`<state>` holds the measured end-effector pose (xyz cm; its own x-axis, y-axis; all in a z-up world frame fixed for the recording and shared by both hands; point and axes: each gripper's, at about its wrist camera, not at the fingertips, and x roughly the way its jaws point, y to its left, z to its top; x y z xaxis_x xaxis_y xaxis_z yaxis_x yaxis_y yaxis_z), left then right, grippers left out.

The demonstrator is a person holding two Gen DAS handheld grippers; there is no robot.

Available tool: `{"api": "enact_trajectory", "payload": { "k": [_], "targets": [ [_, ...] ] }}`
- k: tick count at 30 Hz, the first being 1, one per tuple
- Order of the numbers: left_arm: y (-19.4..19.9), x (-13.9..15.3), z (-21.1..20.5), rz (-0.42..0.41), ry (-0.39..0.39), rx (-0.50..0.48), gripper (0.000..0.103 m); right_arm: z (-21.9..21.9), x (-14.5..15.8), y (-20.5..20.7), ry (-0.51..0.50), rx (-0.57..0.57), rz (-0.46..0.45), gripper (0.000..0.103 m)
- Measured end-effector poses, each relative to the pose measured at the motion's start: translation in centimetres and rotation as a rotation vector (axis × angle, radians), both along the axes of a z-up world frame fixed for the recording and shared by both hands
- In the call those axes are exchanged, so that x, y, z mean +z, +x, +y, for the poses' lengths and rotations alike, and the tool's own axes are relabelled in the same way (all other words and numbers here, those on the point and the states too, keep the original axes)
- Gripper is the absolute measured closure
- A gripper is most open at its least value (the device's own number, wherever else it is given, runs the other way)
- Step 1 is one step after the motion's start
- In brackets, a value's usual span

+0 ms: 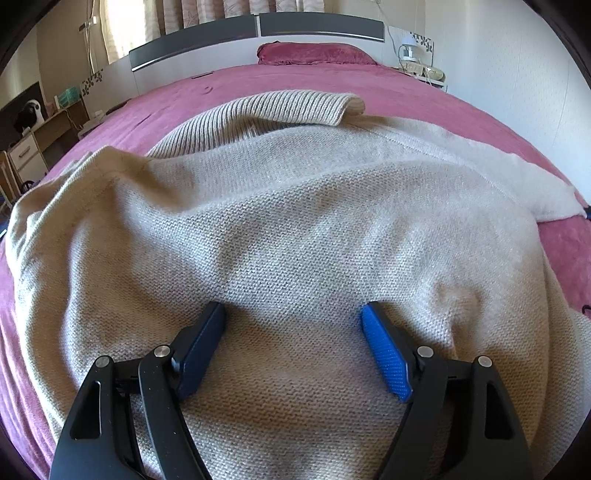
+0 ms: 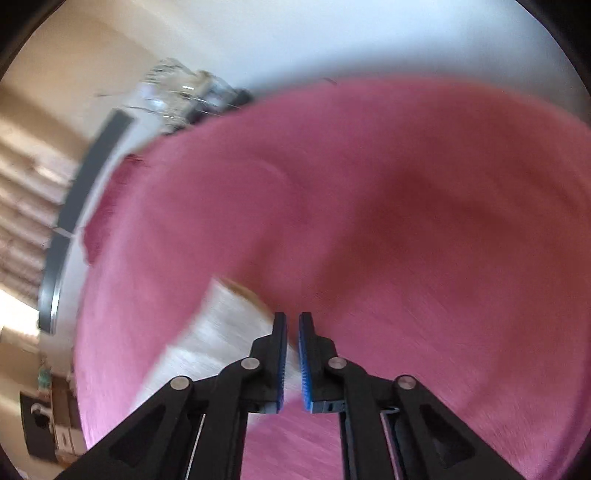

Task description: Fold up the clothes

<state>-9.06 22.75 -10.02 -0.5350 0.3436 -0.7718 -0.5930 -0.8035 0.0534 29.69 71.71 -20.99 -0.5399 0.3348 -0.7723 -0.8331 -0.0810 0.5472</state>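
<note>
The left gripper (image 1: 293, 314) angled down, spread wide, over the beige sweater (image 1: 295, 229) on the bed (image 1: 461, 99). The right gripper (image 2: 292, 321), pressed nearly together, pinched the sweater's pale edge.

The left gripper (image 1: 293, 314) is hovering low over a beige sweater (image 1: 295, 236), its jaws standing wide apart with the blue pads (image 1: 386, 360) resting on or just above the knit and nothing pinched between them. The sweater is lying spread across a pink bed (image 1: 424, 96), its ribbed hem (image 1: 295, 107) folded over at the far end and a paler white part (image 1: 498, 162) trailing off to the right. Beyond it a pink pillow (image 1: 314, 53) is sitting against the grey and white headboard (image 1: 258, 26), with a desk (image 1: 51, 127) off to the left and a nightstand (image 1: 424, 70) to the right.
</note>
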Motion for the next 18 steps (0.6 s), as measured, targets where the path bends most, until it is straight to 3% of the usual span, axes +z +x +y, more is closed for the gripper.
{"api": "enact_trajectory", "payload": {
  "k": [2, 4, 6, 8, 13, 14, 16, 18],
  "targets": [
    [0.0, 0.0, 0.1, 0.005, -0.005, 0.001, 0.024, -1.3, -0.3, 0.7, -0.009, -0.056, -0.019, 0.091],
    [-0.1, -0.1, -0.8, 0.007, -0.004, -0.008, 0.023, -3.5, 1.8, 0.3, 0.059, -0.087, -0.106, 0.086],
    [-0.2, -0.1, -0.8, 0.006, -0.003, -0.01, 0.023, -6.4, 4.4, -2.3, 0.172, 0.001, -0.083, 0.08],
    [-0.1, 0.0, -1.1, 0.007, -0.005, -0.009, 0.023, -9.2, 5.9, -6.6, 0.232, 0.171, -0.04, 0.078],
    [-0.3, 0.5, -1.3, -0.033, -0.012, -0.019, 0.023, -16.3, 5.8, -19.1, 0.26, 0.639, -0.049, 0.079],
    [-0.4, 0.7, -1.6, -0.046, -0.011, -0.027, 0.023, -16.9, 5.0, -20.7, 0.24, 0.676, -0.098, 0.081],
    [-0.4, 1.2, -2.6, -0.067, -0.009, -0.047, 0.023, -16.9, 3.0, -22.6, 0.192, 0.644, -0.29, 0.081],
    [0.0, 1.8, -4.0, -0.051, -0.014, -0.051, 0.023, -16.9, 3.1, -21.9, 0.165, 0.597, -0.269, 0.081]
  ]
}}
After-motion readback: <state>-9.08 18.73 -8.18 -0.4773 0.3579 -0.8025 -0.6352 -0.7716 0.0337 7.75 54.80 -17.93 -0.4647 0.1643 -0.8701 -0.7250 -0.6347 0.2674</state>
